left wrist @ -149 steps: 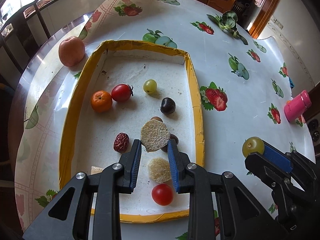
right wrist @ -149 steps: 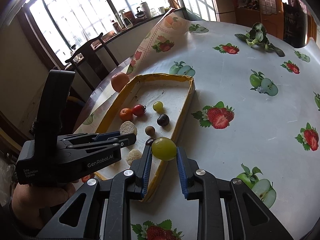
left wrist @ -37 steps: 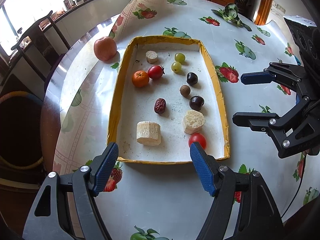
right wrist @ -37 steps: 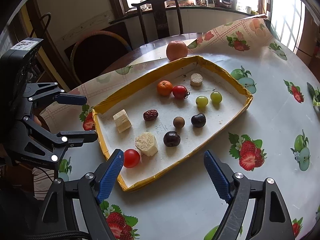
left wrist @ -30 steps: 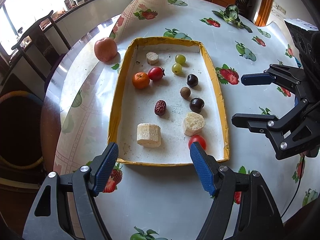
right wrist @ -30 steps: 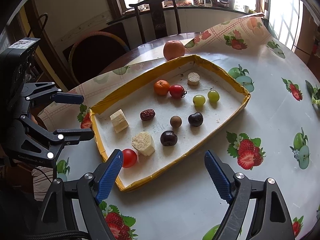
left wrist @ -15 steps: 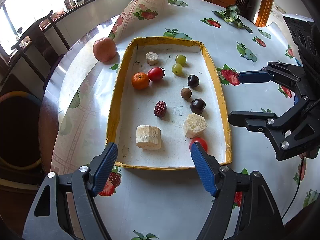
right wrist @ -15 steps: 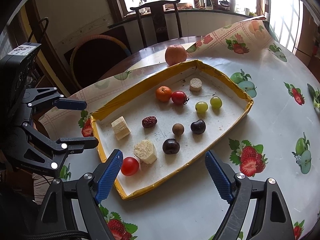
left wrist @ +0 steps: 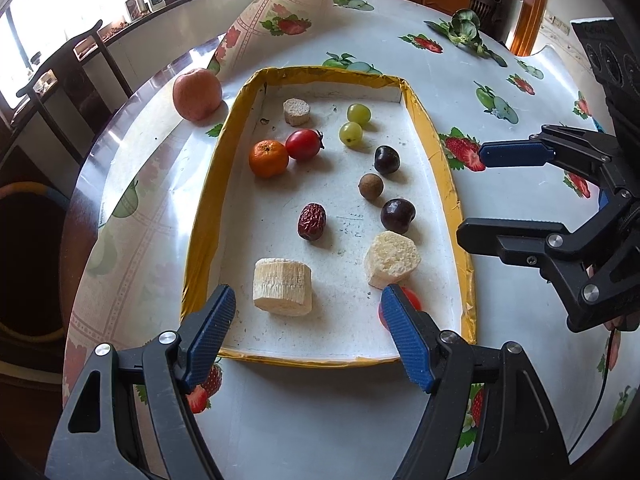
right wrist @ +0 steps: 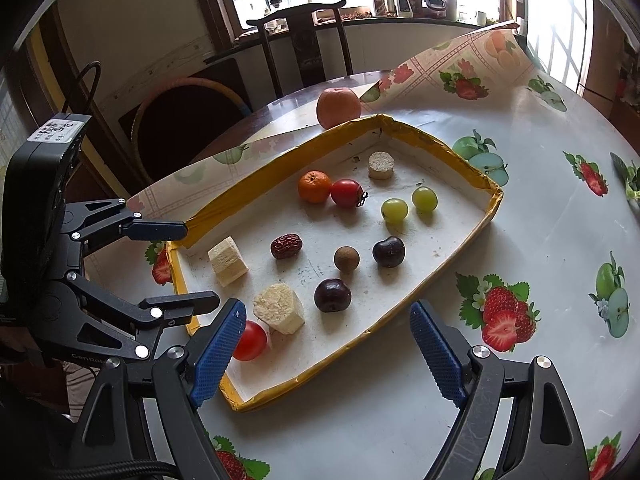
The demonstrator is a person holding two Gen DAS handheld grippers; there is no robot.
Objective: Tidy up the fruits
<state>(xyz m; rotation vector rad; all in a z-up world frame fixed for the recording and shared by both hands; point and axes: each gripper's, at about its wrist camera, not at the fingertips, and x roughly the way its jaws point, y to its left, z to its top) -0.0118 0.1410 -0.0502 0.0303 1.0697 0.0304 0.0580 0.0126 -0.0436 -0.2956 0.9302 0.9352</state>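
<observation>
Both grippers hang wide open and empty over the near end of the yellow-rimmed tray [left wrist: 204,200]. The left gripper [left wrist: 306,332] frames a pale cut chunk [left wrist: 282,287], with a cherry tomato [left wrist: 412,301] behind its right finger. The right gripper [right wrist: 326,354] has that tomato just beside its left finger. Farther ahead lie a jujube [left wrist: 311,221], two dark plums, a longan, two green grapes [left wrist: 355,124], a tangerine [left wrist: 268,158] and another tomato.

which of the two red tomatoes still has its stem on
The far tomato beside the orange: a dark stem sticks out of its side. The near-corner tomato, beside a pale chunk, shows no stem.
</observation>
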